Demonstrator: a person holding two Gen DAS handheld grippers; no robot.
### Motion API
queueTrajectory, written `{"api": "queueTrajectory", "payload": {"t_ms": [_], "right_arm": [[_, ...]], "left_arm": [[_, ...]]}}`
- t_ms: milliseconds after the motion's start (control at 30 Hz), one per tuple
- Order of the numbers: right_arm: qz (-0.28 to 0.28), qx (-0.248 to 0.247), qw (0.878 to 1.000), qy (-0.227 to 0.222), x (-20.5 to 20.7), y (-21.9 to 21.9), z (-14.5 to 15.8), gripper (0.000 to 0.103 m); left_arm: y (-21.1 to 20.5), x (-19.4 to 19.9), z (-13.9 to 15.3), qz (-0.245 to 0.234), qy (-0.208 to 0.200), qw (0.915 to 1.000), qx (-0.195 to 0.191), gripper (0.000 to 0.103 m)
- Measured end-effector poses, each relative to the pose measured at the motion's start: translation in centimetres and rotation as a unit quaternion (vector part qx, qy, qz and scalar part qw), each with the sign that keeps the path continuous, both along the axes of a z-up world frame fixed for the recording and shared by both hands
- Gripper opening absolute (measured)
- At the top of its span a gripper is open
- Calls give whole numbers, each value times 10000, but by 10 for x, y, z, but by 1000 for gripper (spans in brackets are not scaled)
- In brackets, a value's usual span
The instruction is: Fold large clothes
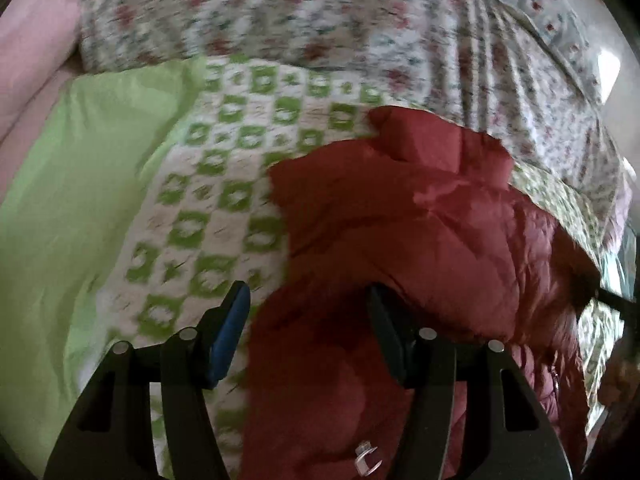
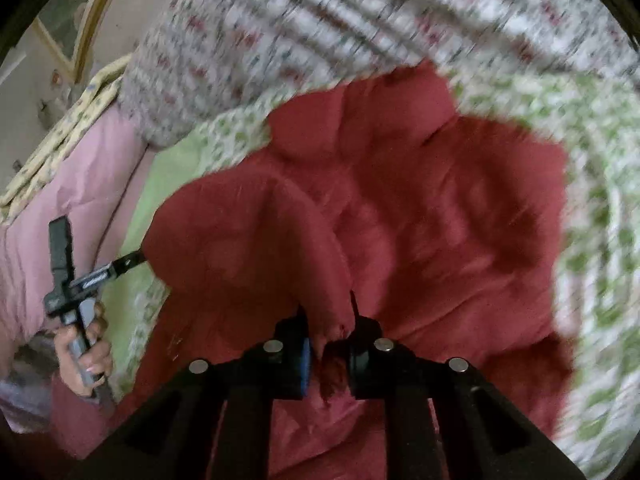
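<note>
A red padded jacket (image 1: 420,216) lies crumpled on a bed with a green-and-white patterned quilt (image 1: 208,184). My left gripper (image 1: 308,300) is open above the jacket's left edge, with red fabric between its spread fingers but not pinched. In the right wrist view my right gripper (image 2: 328,332) is shut on a fold of the red jacket (image 2: 420,216) and holds it lifted. The left gripper's tool (image 2: 68,276) shows at the far left, in the person's hand.
A floral blanket (image 1: 320,20) is heaped along the far side of the bed. A plain green sheet (image 1: 80,184) and a pink cover (image 2: 80,184) lie to the left. A framed wall panel (image 2: 76,12) is at the upper left.
</note>
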State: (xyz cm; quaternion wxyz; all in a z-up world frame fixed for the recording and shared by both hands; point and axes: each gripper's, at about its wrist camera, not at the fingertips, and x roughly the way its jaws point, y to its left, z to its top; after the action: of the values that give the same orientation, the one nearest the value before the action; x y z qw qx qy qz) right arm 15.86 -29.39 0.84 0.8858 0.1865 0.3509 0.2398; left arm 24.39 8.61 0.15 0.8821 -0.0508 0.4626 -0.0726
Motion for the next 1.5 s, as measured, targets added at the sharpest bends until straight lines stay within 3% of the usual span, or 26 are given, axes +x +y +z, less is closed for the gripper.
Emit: {"api": "queueTrajectory", "payload": {"t_ms": [200, 267, 467, 567, 733, 833, 933, 967, 1033, 1100, 1233, 1300, 1367, 1500], "right_arm": [[-415, -550, 9976, 117, 33, -27, 3, 11], [-504, -852, 9949, 178, 40, -30, -4, 11], [-651, -704, 9943, 474, 52, -42, -35, 11], [-656, -642, 9944, 527, 51, -42, -48, 11], [-712, -658, 9942, 458, 45, -36, -43, 11], [-777, -483, 9951, 386, 39, -40, -33, 22], [-848, -179, 9961, 142, 26, -46, -19, 54], [-936, -163, 9955, -9, 18, -48, -11, 57], [-1022, -215, 9942, -248, 7, -46, 2, 57], [-1006, -215, 9935, -478, -1, -39, 13, 57], [-442, -405, 9968, -531, 4, 0, 13, 57], [-306, -986, 9938, -413, 19, 27, -1, 57], [-445, -1786, 9828, -139, 44, 45, -29, 57], [-486, -1212, 9913, 134, 78, 35, -64, 57]], "left_arm": [[-46, 39, -22, -296, 208, 9985, 413, 61], [-49, 44, -28, -330, 369, 9981, 378, 61], [-33, 17, -4, -662, 172, 9975, 161, 61], [-18, 14, 6, -387, 33, 9988, 291, 61], [-2, 40, 16, -25, -58, 9999, 113, 61], [-26, 56, 0, -215, 17, 9994, 282, 61], [-52, 59, -26, -507, 204, 9969, 573, 61], [-57, 57, -36, -554, 248, 9957, 695, 62], [-63, 51, -53, -577, 296, 9932, 968, 63], [-61, 47, -62, -549, 330, 9930, 995, 68], [-39, 48, -69, -281, 518, 9966, 574, 83], [-30, 50, -73, -183, 599, 9974, 362, 88], [-27, 48, -73, -151, 577, 9977, 309, 88], [-35, 41, -67, -181, 423, 9964, 710, 89]]}}
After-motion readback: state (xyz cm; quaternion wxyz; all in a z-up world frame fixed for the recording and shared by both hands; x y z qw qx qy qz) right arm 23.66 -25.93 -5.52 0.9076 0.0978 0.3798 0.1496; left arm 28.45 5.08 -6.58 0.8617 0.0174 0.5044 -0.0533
